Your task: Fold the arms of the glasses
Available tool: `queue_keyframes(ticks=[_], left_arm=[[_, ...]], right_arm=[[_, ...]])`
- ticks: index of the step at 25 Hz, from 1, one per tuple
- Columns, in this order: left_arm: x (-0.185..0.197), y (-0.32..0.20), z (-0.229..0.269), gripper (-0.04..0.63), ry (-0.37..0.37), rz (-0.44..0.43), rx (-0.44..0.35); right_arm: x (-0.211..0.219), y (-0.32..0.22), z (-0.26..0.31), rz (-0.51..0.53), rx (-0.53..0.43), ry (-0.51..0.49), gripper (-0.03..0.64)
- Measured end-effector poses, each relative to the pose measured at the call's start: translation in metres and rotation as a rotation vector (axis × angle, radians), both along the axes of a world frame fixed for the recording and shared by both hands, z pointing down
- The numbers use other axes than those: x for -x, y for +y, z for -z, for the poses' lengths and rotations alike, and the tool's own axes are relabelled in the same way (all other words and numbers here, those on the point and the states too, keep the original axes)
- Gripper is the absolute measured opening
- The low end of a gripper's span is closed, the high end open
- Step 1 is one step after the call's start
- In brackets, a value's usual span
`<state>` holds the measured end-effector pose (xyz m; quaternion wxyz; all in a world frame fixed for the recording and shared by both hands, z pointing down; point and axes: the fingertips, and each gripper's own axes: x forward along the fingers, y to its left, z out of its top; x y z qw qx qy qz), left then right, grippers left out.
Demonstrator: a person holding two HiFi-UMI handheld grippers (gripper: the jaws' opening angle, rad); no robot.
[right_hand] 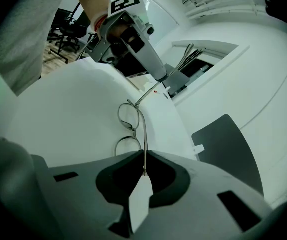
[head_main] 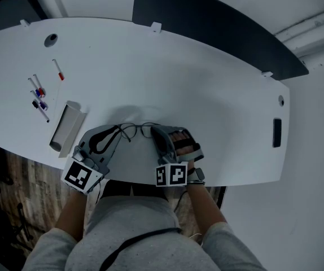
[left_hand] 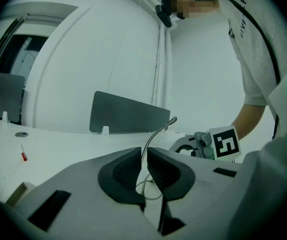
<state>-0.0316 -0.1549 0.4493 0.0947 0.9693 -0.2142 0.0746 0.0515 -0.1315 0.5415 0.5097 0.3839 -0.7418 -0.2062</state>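
Note:
Thin wire-rimmed glasses [head_main: 141, 130] lie on the white table [head_main: 207, 95] near its front edge, between my two grippers. My left gripper [head_main: 118, 133] is shut on one arm of the glasses [left_hand: 156, 134]; that arm rises between the pads and curves up to its free tip. My right gripper [head_main: 154, 133] is shut on the other end of the glasses [right_hand: 143, 144], with both round lenses lying just beyond its jaws. In the right gripper view, the left gripper [right_hand: 156, 73] holds the far arm up at a slant.
A grey open case [head_main: 66, 126] lies left of the left gripper. Further left are several markers [head_main: 38, 93] and a red pen [head_main: 58, 71]. A dark panel [head_main: 207, 21] stands behind the table. A black slot [head_main: 276, 132] sits near the right edge.

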Motion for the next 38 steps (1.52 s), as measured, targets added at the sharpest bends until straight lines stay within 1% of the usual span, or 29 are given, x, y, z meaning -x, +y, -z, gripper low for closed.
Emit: queue_keyframes(ticks=[17, 24, 29, 31, 36, 37, 38], left_arm=[[-0.014, -0.004, -0.012, 0.048, -0.027, -0.066, 0.005], [-0.027, -0.001, -0.015, 0.043, -0.018, -0.097, 0.019], [-0.033, -0.001, -0.019, 0.040, -0.009, -0.091, 0.045], [-0.034, -0.002, -0.021, 0.038, -0.012, -0.083, 0.047], [-0.035, -0.005, -0.024, 0.034, -0.018, -0.076, 0.048], [-0.035, -0.005, -0.025, 0.034, -0.020, -0.078, 0.044], [-0.036, -0.005, -0.025, 0.032, -0.022, -0.079, 0.042]], right_arm=[[0.002, -0.006, 0.001, 0.014, 0.005, -0.010, 0.029], [0.002, -0.005, 0.001, 0.025, 0.004, -0.020, 0.029], [0.001, -0.006, 0.002, 0.029, 0.002, -0.033, 0.029], [0.000, -0.005, 0.003, 0.011, 0.009, -0.084, 0.029], [-0.009, -0.003, 0.015, -0.081, 0.077, -0.362, 0.031], [-0.011, -0.001, 0.015, -0.090, 0.095, -0.404, 0.042], [-0.013, 0.000, 0.016, -0.096, 0.111, -0.439, 0.084]])
